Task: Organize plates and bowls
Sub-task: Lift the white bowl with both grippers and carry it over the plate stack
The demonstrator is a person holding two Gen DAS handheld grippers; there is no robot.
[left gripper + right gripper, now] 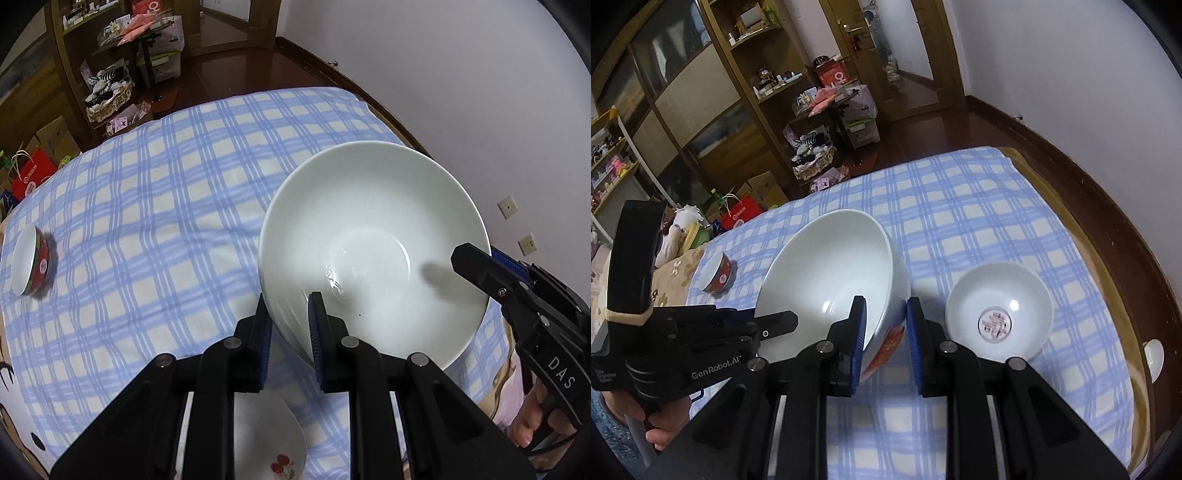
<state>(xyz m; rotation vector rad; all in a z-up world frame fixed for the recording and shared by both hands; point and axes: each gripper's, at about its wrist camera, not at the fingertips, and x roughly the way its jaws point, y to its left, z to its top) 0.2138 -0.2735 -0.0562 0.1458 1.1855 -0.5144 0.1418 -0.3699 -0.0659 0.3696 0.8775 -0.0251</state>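
Observation:
A large white bowl [373, 251] with a red pattern on its outside [886, 343] hangs tilted above the bed, held from two sides. My left gripper [290, 301] is shut on its near rim, one pad inside and one outside. My right gripper [884, 301] is shut on the opposite rim, and the left wrist view shows it at the bowl's right edge [484, 254]. A small red bowl [33, 264] lies on its side at the far left of the bed. A small white bowl [999, 314] with a red mark inside stands upright to the right of the big bowl.
The blue checked bed cover [166, 184] lies under everything. A white plate with a cherry print [273, 443] sits below my left gripper. A small white dish [1154, 354] rests by the bed frame on the right. Shelves, boxes and a red bag stand beyond the bed.

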